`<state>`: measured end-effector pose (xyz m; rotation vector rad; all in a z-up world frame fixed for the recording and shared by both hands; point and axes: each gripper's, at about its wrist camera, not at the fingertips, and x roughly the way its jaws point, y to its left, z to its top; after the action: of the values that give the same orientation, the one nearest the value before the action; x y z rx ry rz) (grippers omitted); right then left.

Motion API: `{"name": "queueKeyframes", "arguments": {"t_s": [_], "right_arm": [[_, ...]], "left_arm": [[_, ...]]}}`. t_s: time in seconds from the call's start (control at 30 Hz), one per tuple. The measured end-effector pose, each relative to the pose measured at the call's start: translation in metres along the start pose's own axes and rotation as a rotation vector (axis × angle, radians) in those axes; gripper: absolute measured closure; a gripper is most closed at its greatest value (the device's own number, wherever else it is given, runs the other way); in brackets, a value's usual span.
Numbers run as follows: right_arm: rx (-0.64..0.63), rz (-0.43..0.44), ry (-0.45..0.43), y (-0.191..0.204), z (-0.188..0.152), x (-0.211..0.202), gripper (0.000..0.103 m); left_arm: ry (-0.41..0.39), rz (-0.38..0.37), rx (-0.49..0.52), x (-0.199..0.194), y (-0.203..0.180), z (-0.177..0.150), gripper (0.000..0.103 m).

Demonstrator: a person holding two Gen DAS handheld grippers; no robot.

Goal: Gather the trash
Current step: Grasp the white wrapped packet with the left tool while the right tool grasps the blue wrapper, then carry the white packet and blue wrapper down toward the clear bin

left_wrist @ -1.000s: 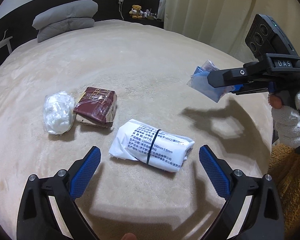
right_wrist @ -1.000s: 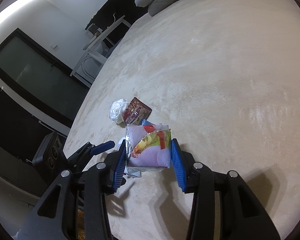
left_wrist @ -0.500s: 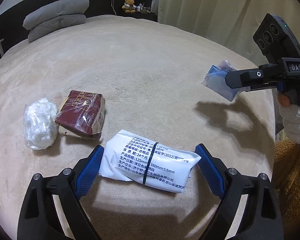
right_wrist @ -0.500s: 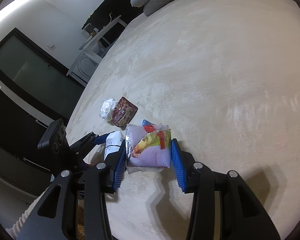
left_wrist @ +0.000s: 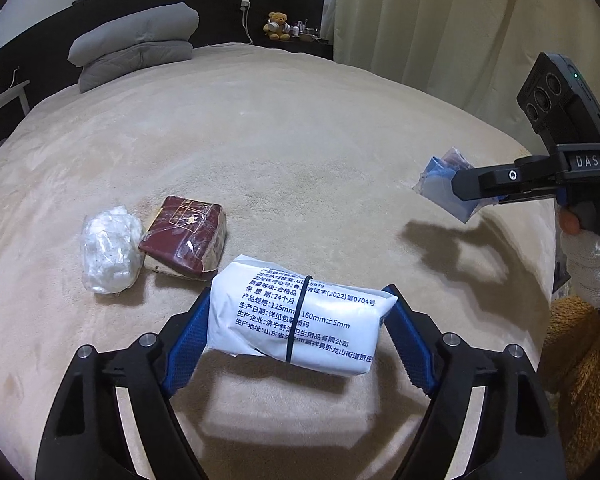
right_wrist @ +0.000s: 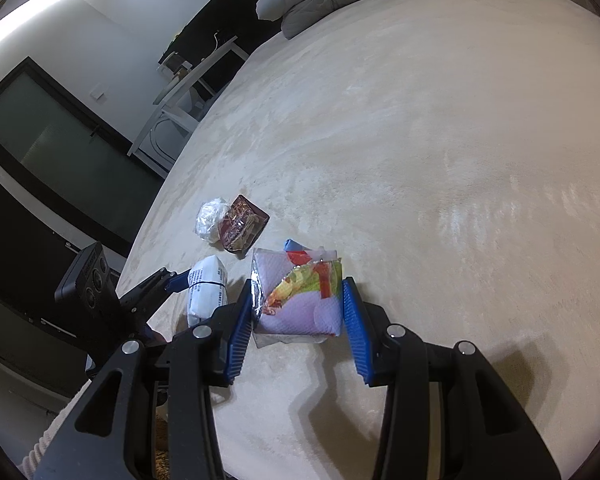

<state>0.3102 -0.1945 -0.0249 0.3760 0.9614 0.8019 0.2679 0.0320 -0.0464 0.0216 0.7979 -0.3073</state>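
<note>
On the bed (left_wrist: 300, 128), the printed packet (left_wrist: 300, 316) sits between the left gripper's (left_wrist: 296, 344) fingers. Beyond it to the left lie a wrapped box (left_wrist: 184, 236) and — touching its left side — a clear bag (left_wrist: 108, 252). Pillows (left_wrist: 136, 44) lie at the far end.

Right tool (right_wrist: 298, 316) grips a colourful wrapper (right_wrist: 300, 296) above the bed (right_wrist: 420, 140).

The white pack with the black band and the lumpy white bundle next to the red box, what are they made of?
White pack: looks like smooth, slightly glossy plastic film, printed with text, creased at the ends; a thin elastic-looking band circles it.
White bundle: seems to be crumpled tissue or cotton inside clear plastic, judging by the shiny wrinkles over a fluffy white mass. The contents can't be told for sure.
</note>
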Motion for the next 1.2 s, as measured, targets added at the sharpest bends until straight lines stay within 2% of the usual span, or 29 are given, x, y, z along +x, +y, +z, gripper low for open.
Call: {"name": "queueKeyframes", "arguments": {"t_s": [0.53,0.87,1.2], "right_arm": [[-0.014,0.004,-0.058,0.025,-0.037,-0.022,0.06],[-0.043,0.012,-0.095,0.043,-0.09,-0.047,0.06],[-0.037,0.033,-0.097,0.052,-0.145,-0.067,0.06]], "left_arm": [[-0.141,0.025,-0.086,-0.078,-0.03,-0.02,0.024],[-0.219,0.016,-0.112,-0.121,-0.069,-0.047,0.024],[-0.236,-0.003,-0.136,-0.152,-0.11,-0.093,0.024]]}}
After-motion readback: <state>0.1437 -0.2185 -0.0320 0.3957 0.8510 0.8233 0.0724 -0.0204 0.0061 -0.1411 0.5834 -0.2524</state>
